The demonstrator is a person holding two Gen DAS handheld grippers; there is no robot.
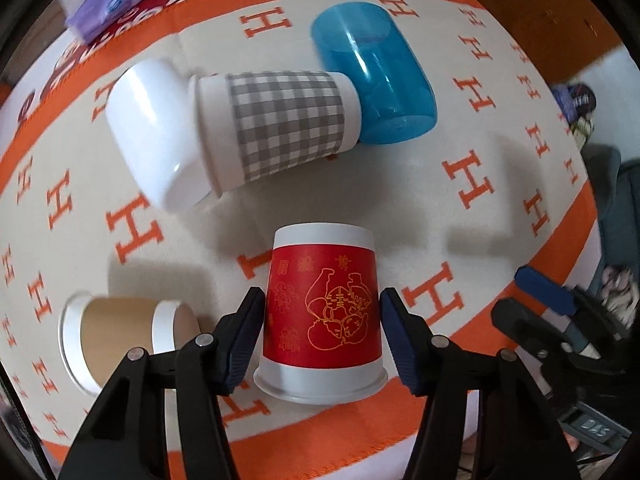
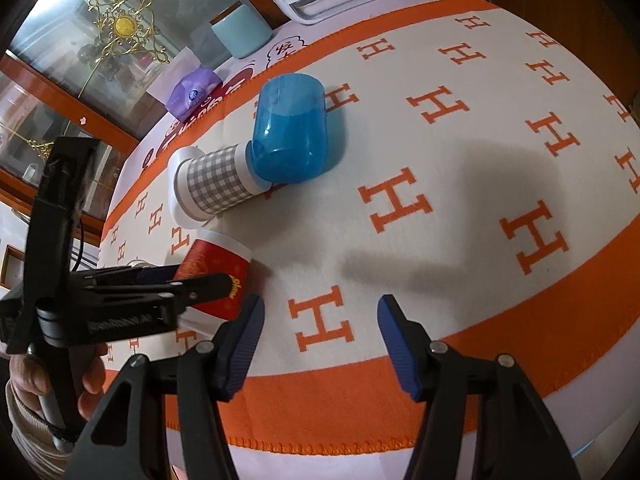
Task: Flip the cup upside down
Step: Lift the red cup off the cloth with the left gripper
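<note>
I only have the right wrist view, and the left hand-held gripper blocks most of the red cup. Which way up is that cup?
Observer: The red cup stands rim down on the blanket, base on top.
Operator: Is the left one clamped on it?
Observer: No. The left hand-held gripper is open, one finger on each side of the cup, and a gap shows at its right finger.
Operator: Any cup near it that I'm missing?
Observer: Yes, a brown cup lies on its side just left of the red one.
</note>
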